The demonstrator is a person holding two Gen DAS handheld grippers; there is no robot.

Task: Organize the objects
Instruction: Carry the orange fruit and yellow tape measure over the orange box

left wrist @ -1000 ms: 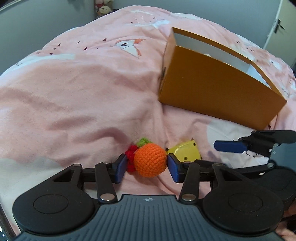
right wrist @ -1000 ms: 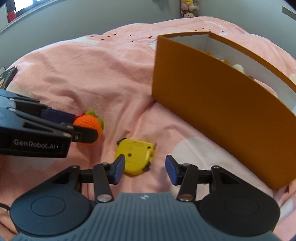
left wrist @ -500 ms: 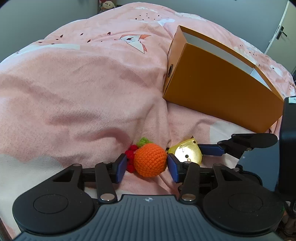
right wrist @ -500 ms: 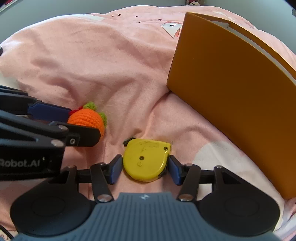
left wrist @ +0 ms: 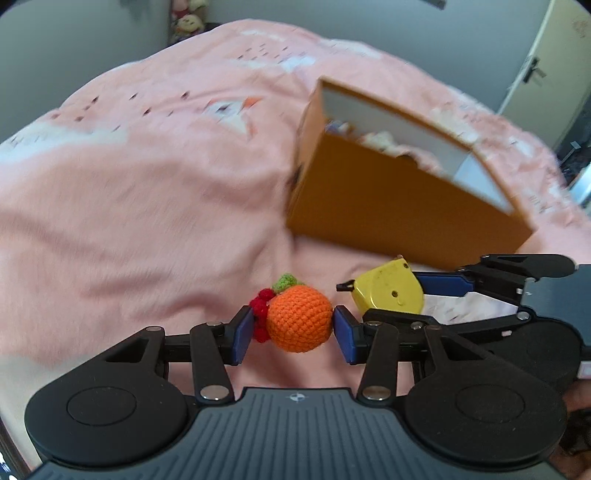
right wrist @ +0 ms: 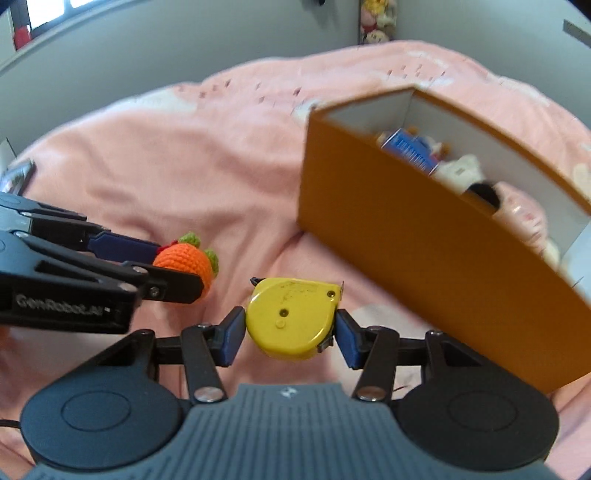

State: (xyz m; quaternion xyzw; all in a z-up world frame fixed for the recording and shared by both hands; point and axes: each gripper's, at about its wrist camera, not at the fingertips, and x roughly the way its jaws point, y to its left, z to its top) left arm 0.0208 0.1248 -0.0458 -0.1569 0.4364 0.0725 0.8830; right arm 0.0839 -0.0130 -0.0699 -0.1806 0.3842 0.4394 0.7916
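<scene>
My left gripper (left wrist: 293,326) is shut on a crocheted orange (left wrist: 298,319) with a green leaf and red berries, held above the pink blanket; it also shows in the right wrist view (right wrist: 184,258). My right gripper (right wrist: 291,332) is shut on a yellow tape measure (right wrist: 291,317), also lifted; it shows in the left wrist view (left wrist: 388,291) just right of the orange. An open orange box (left wrist: 399,206) with white inside stands ahead and to the right, also in the right wrist view (right wrist: 424,236). It holds a blue pack (right wrist: 406,149) and soft toys.
A pink blanket (left wrist: 147,206) covers the bed. Plush toys (right wrist: 376,18) sit by the grey wall at the far end. A door (left wrist: 554,74) is at the right.
Both grippers have risen from the blanket with their objects. The right gripper closed on the tape measure and lifted it. The box's inside has come into view.
</scene>
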